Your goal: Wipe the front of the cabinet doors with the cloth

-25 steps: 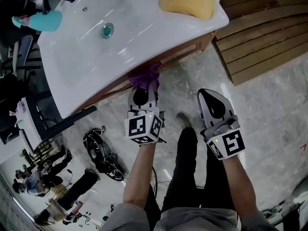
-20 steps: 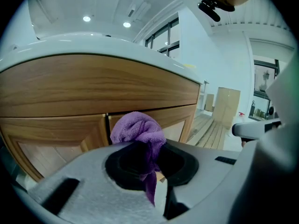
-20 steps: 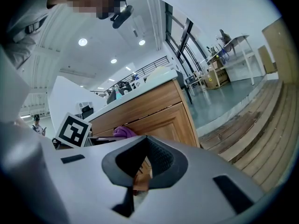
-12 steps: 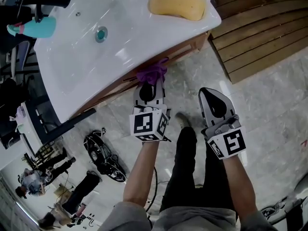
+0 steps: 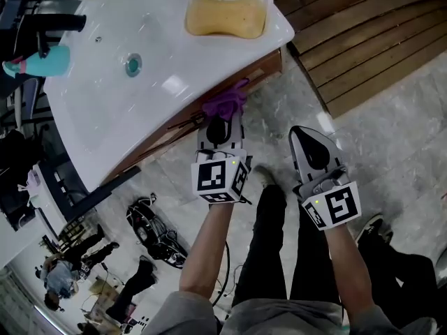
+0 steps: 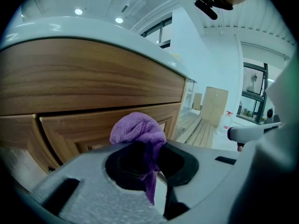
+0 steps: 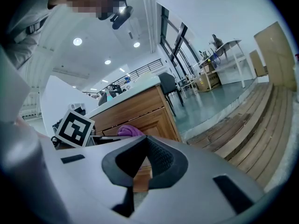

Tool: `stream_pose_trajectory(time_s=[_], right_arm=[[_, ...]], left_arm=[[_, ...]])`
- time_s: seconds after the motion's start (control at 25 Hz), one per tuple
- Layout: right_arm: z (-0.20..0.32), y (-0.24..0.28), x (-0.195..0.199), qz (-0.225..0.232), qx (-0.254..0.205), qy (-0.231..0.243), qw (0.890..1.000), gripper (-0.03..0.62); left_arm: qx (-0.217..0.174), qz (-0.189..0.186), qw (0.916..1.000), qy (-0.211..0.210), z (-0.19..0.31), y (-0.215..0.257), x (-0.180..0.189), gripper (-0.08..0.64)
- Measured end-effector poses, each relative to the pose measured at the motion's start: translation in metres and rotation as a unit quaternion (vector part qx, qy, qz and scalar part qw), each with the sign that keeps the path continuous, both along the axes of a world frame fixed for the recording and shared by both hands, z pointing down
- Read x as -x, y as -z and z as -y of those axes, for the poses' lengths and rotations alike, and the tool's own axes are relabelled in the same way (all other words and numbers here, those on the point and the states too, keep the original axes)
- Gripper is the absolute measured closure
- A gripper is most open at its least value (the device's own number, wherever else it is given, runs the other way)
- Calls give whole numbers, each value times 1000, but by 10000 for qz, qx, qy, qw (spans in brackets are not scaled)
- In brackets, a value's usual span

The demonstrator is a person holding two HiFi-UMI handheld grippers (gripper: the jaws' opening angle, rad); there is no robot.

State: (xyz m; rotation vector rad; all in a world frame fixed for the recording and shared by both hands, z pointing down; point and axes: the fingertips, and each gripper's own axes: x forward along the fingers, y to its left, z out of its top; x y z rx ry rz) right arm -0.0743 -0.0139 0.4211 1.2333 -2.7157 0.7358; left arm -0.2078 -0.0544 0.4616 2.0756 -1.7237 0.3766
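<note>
Between the jaws of the left gripper sits a bunched purple terry cloth. The jaws are clamped on its lower fold, and the free crown of the cloth stands beyond the tips. The crown looks to be touching the framed light-wood cabinet door, just below the curved wooden band under the countertop, though contact cannot be confirmed.

From the head view, the left gripper points at the cabinet front. The cloth lies against the wood beneath the overhang of the glossy white basin countertop. An oblong yellow sponge rests in a tray at the countertop's far right end.

The right gripper hangs apart over the grey marbled floor. Its jaws are pressed together on nothing, and it takes no part in the work.

Step in hand, as judged: a wiping stroke along the upper door, well under way but not finished, since the lower part of the door is out of sight.

Next move: hold pressure on the wood and carry the stroke to the door's right edge, near the brown slatted wooden decking. Then drop lower for a return pass. The grip should hold firm so the cloth does not slip out.

Change from one second earlier: the cloth and left gripper stand nearer the cabinet's right corner, while the right gripper keeps much the same place.
</note>
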Motion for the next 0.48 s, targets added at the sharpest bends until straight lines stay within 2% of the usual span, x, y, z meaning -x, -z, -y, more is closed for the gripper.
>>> stream_pose_trajectory(time_s=[0.48], right_arm=[[14, -3, -25, -71, 44, -348, 9994, 583]], left_arm=[[14, -141, 9987, -497, 30, -3, -42, 502]])
